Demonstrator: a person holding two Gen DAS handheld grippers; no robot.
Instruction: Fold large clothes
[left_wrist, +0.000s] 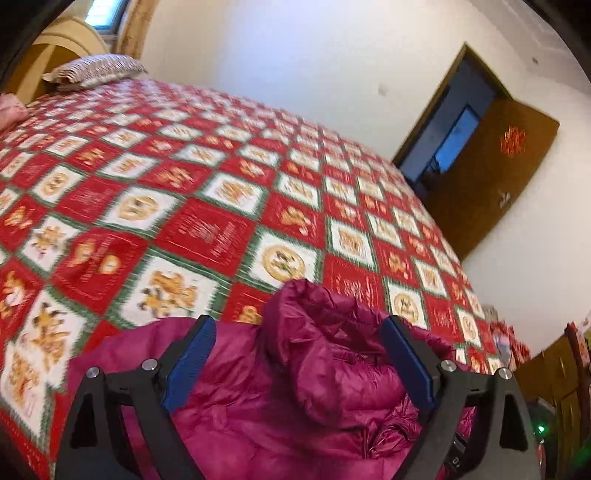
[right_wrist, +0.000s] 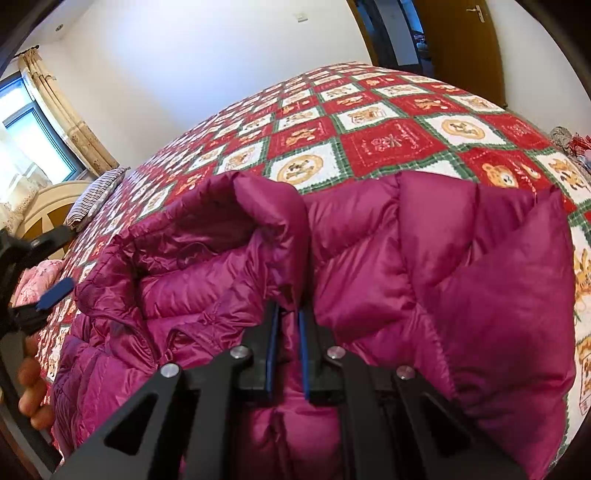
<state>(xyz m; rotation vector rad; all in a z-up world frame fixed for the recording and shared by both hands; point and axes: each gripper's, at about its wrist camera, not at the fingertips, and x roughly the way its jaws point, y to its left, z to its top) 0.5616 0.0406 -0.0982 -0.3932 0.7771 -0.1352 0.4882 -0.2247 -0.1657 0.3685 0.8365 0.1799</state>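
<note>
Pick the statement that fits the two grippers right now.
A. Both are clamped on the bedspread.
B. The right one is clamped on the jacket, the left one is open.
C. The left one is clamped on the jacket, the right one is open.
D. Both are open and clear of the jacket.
B: the right gripper has its jaws pinched on a fold of the magenta jacket, while the left gripper stands with jaws wide apart over it.

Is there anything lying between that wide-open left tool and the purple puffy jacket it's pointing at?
Nothing visible. The left gripper has its jaws spread wide right over the magenta down jacket, with only jacket fabric between them. The right gripper is shut on a fold of the jacket on the patterned bedspread.
</note>
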